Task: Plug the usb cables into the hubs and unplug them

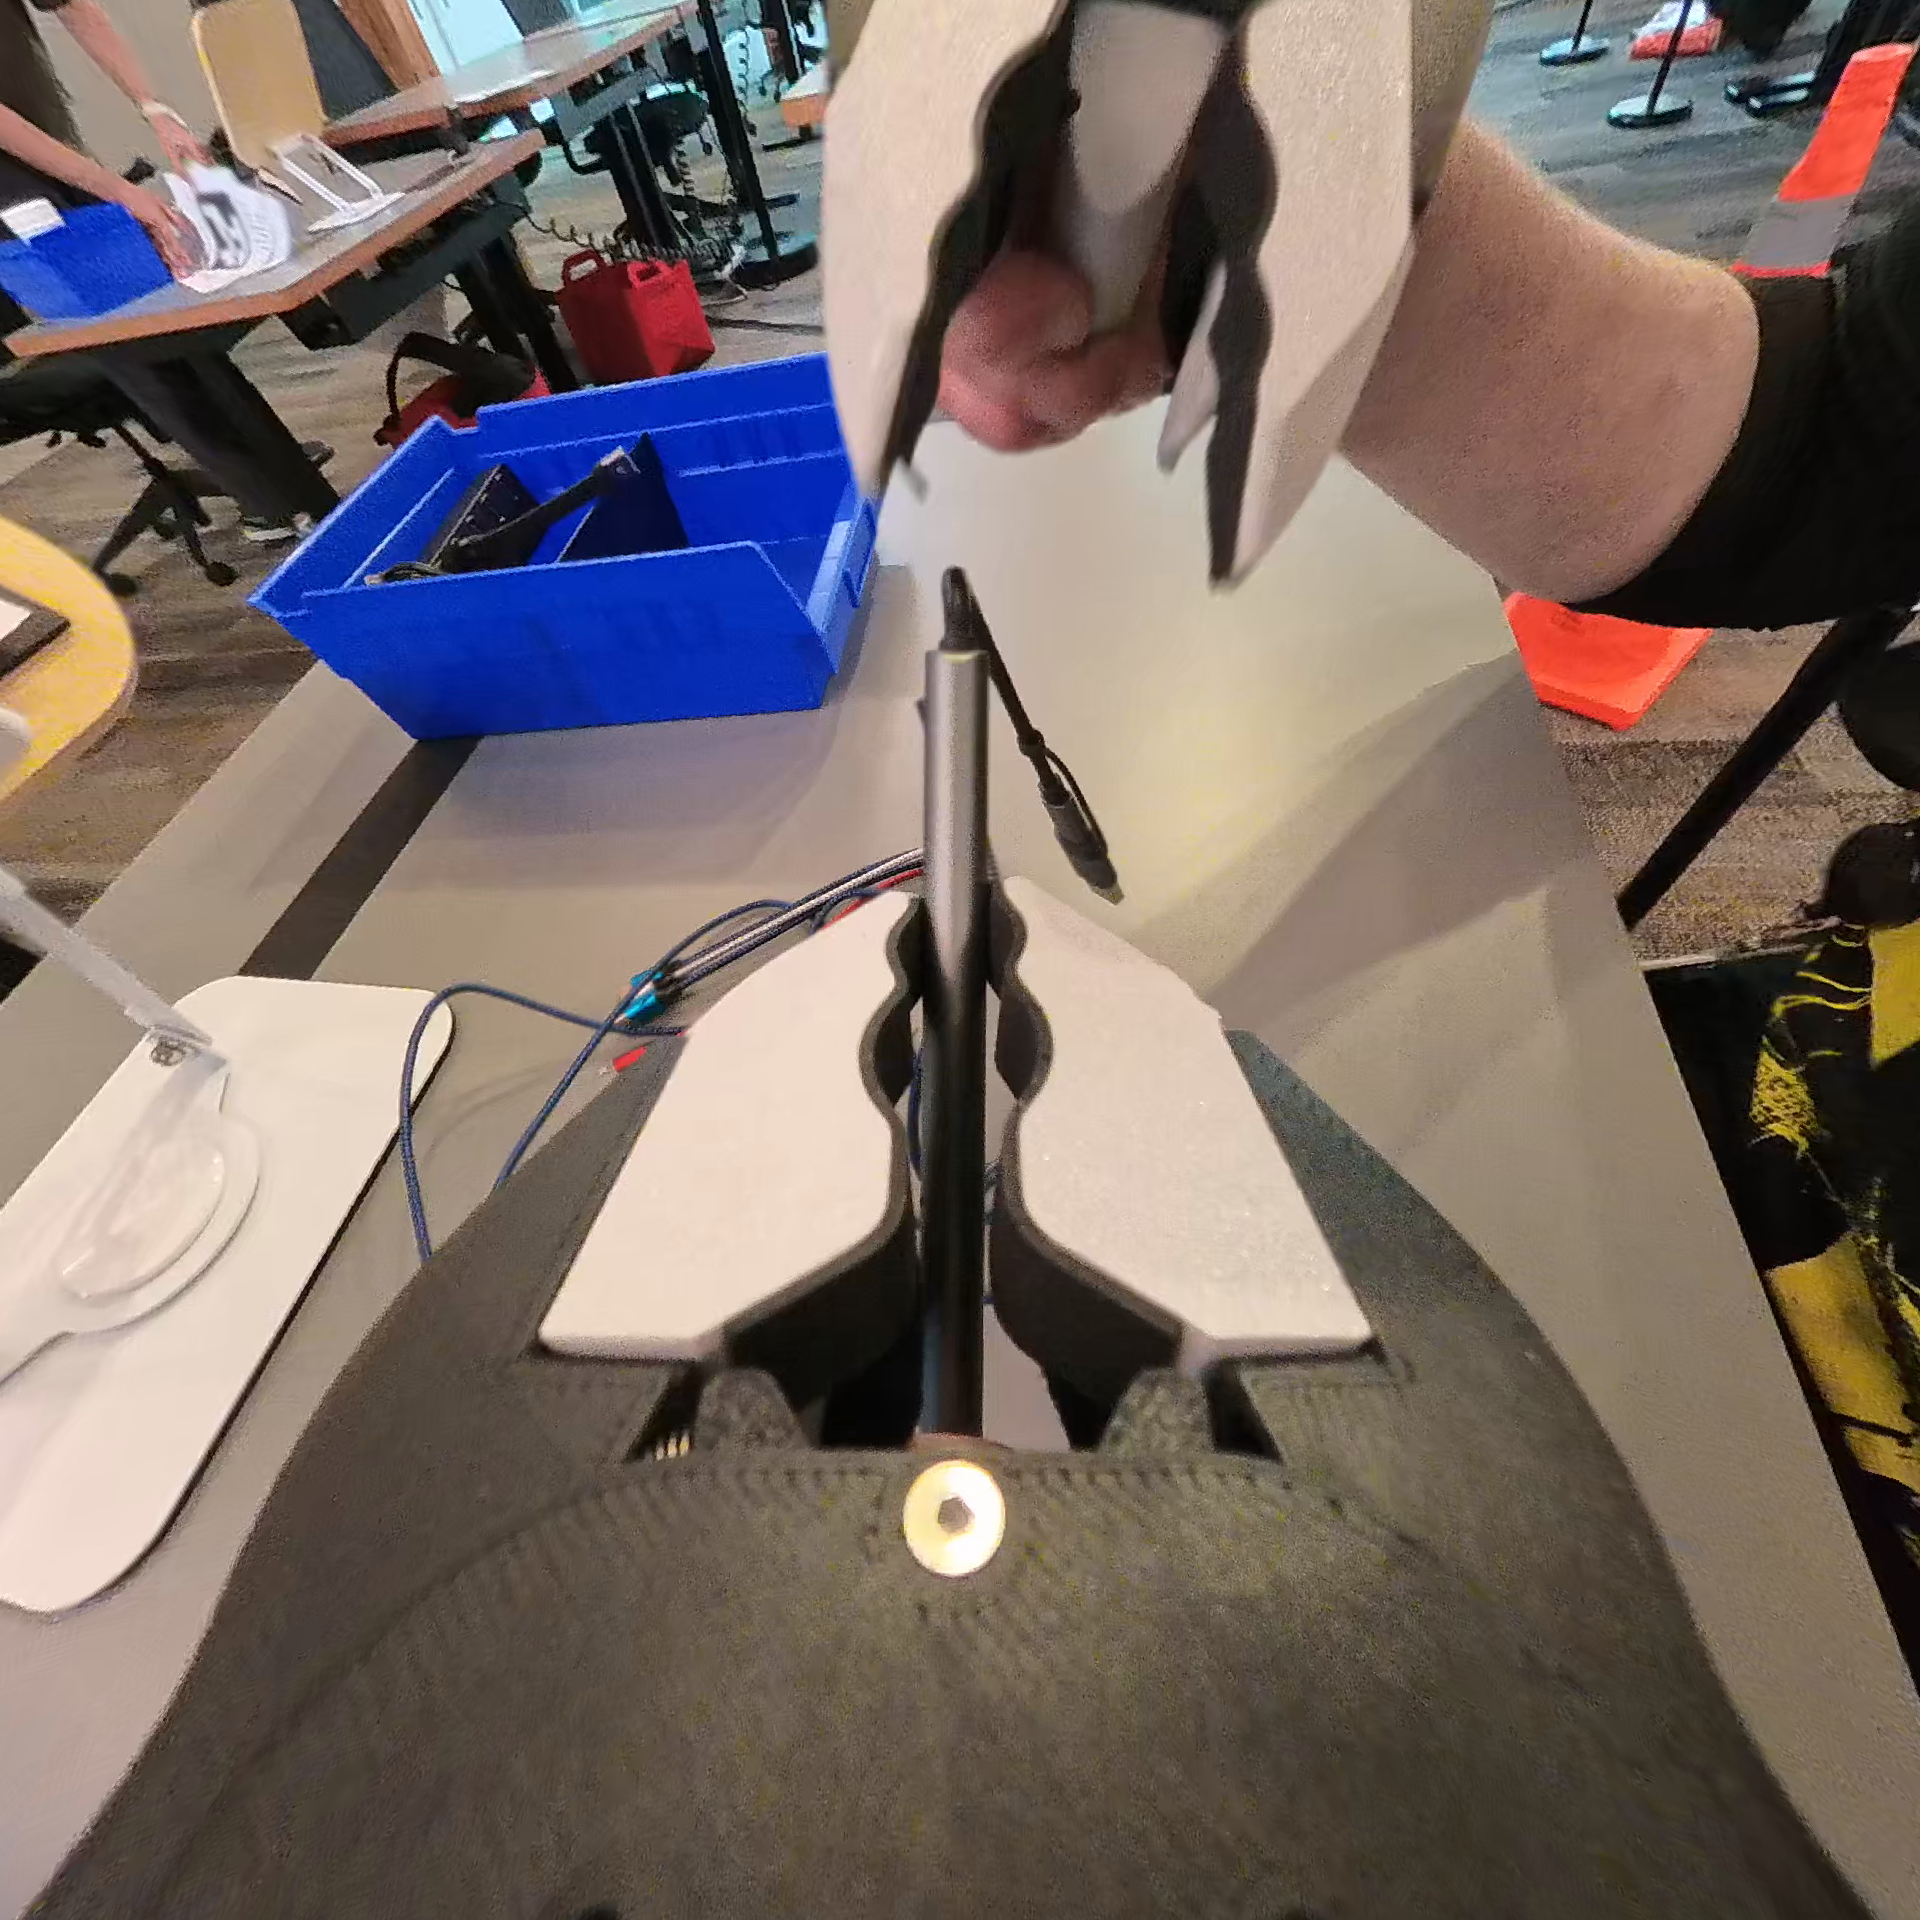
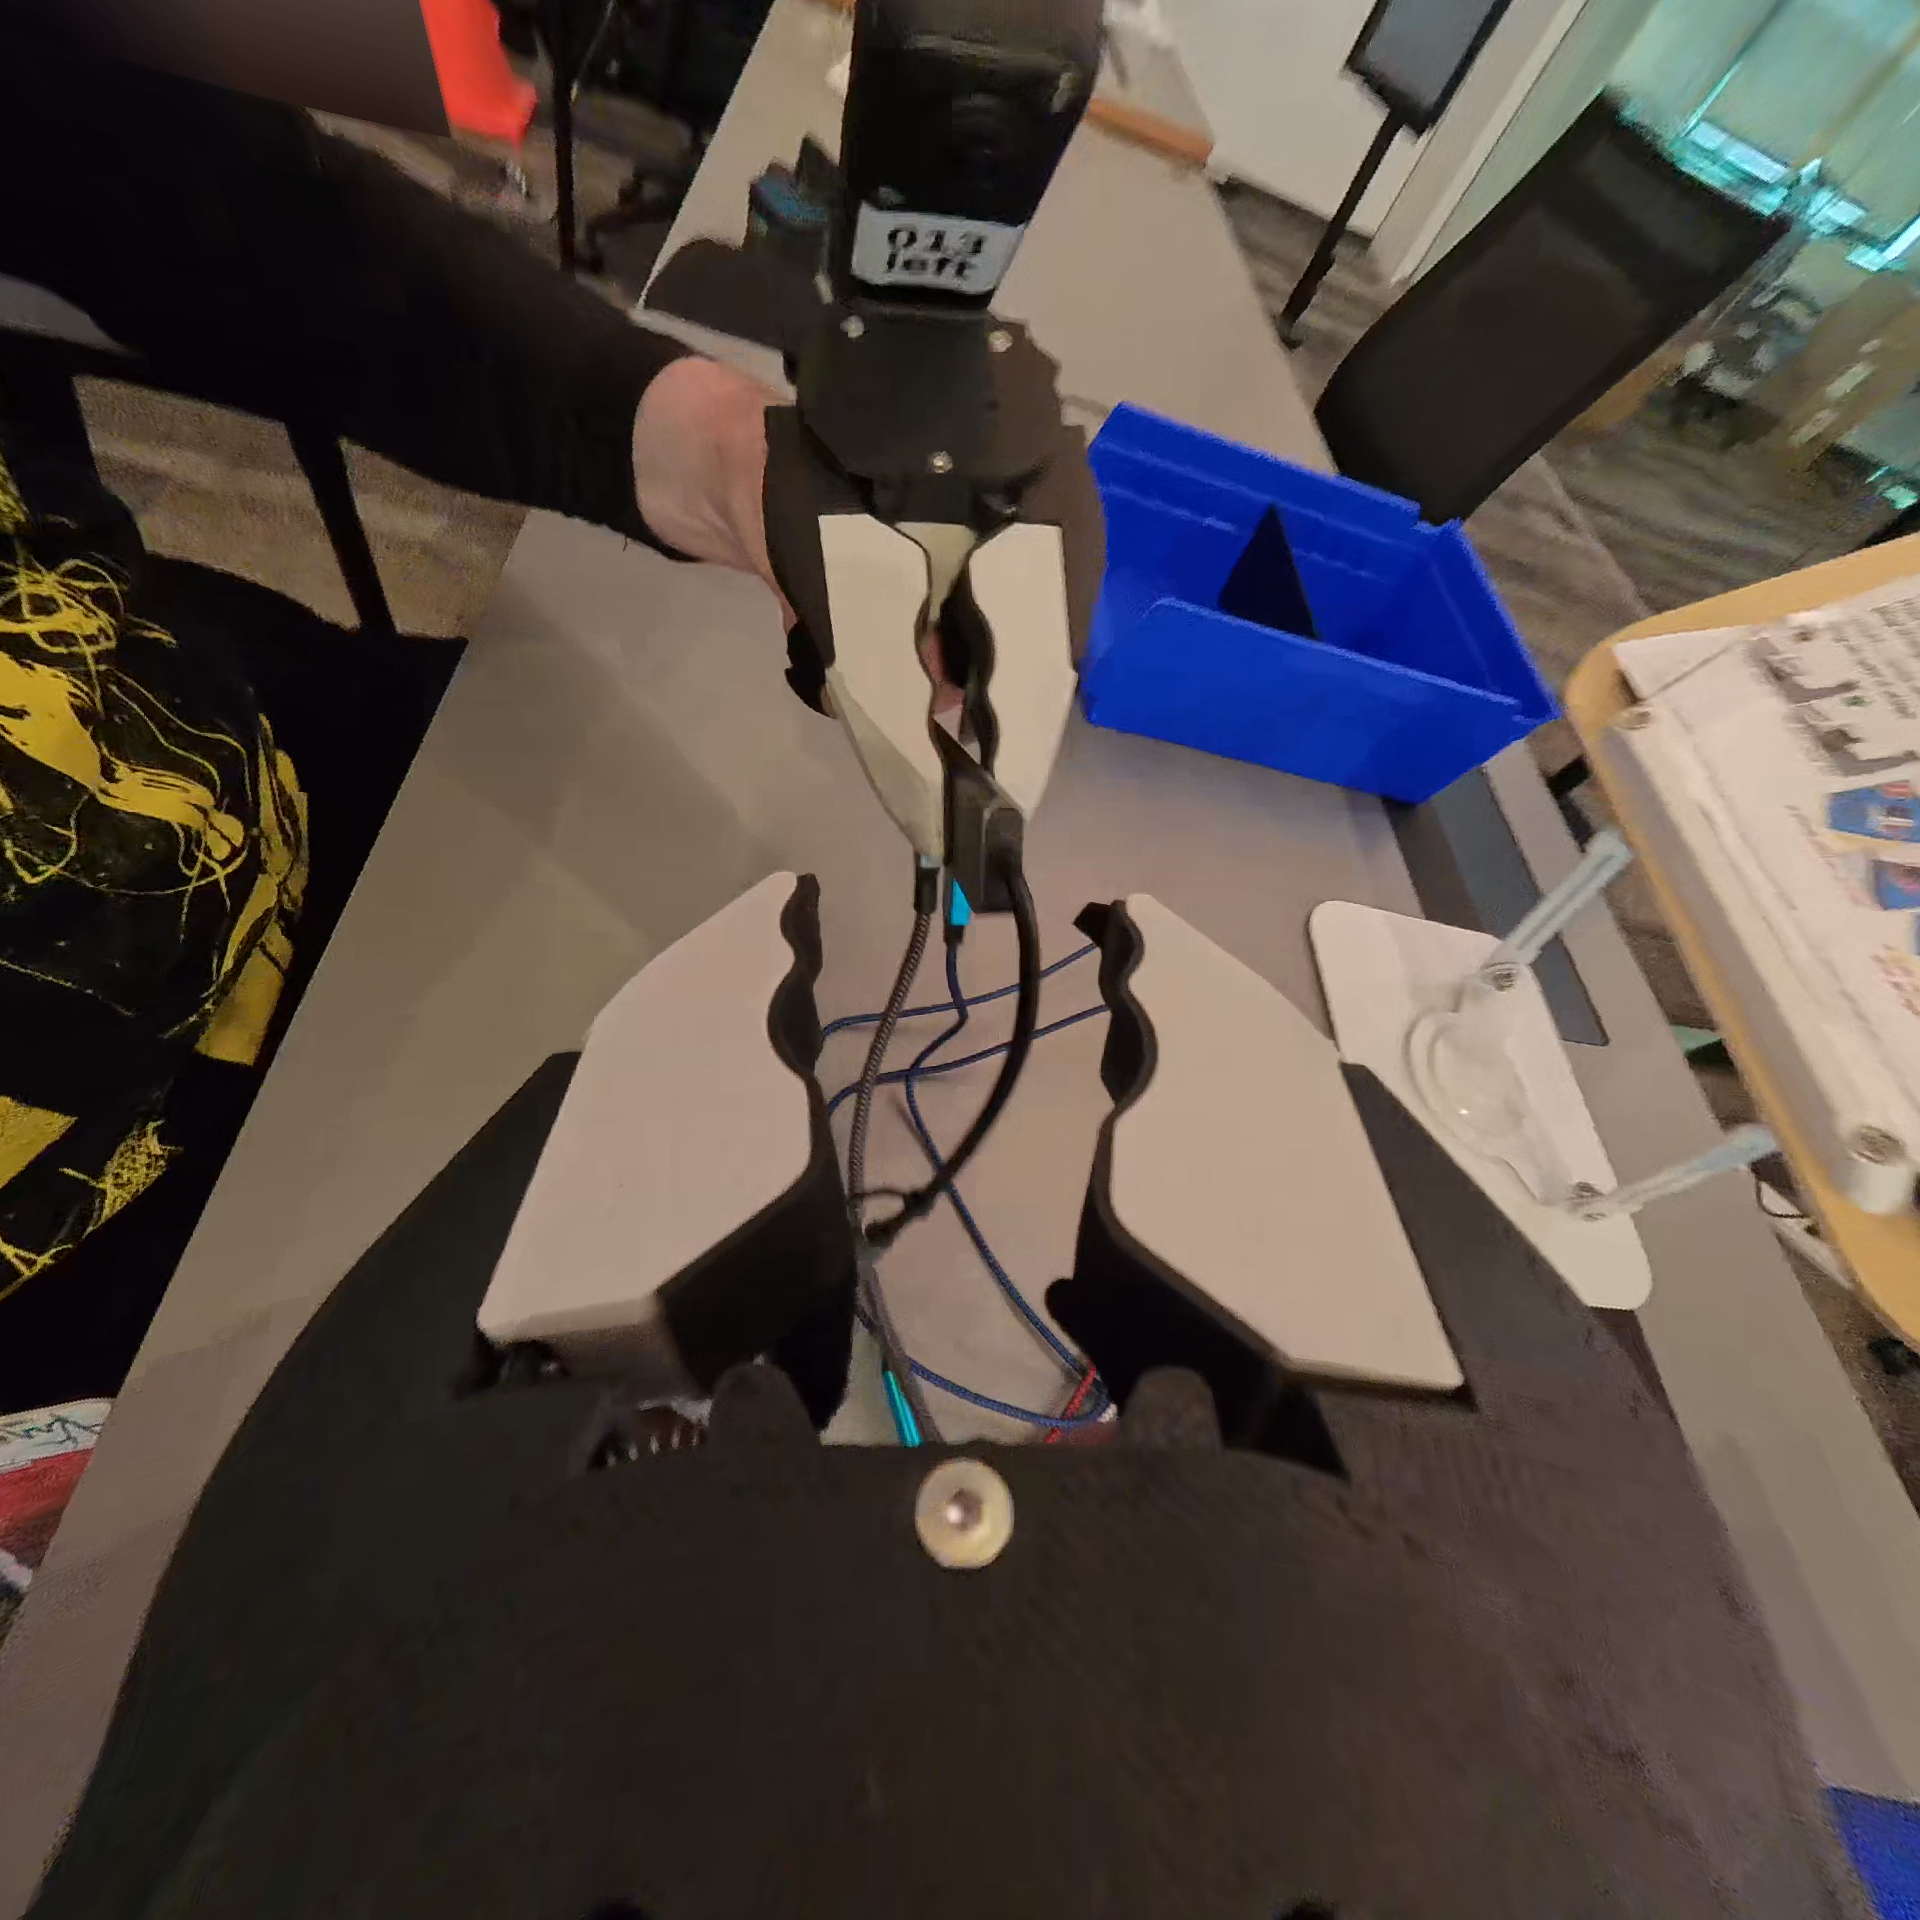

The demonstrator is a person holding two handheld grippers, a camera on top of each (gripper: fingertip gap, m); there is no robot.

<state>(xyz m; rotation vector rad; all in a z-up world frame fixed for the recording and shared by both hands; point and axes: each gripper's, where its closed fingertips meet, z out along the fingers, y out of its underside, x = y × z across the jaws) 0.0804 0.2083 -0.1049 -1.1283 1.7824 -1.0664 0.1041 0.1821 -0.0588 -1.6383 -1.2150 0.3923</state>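
My left gripper (image 1: 956, 899) is shut on a slim grey USB hub (image 1: 954, 790), held on edge above the grey table (image 1: 1299, 727). The hub's own black lead and plug (image 1: 1081, 831) hang free to its right. In the right wrist view the left gripper (image 2: 956, 821) holds the dark hub (image 2: 992, 831), with a black-ended braided cable (image 2: 925, 894) and a blue-ended cable (image 2: 961, 920) plugged into its lower edge. My right gripper (image 2: 951, 909) is open just in front of the hub and holds nothing; the cables run below its fingers. It also shows at the top of the left wrist view (image 1: 1060, 520).
A blue bin (image 1: 582, 603) holding dark hubs stands at the table's far left; it also shows in the right wrist view (image 2: 1299, 665). A white plate with a clear stand (image 1: 208, 1195) lies on the left. Loose blue and braided cables (image 1: 727, 956) lie on the table. An orange cone (image 1: 1600, 665) stands on the floor. One gripper's finger ends stand about 7 cm off the other's.
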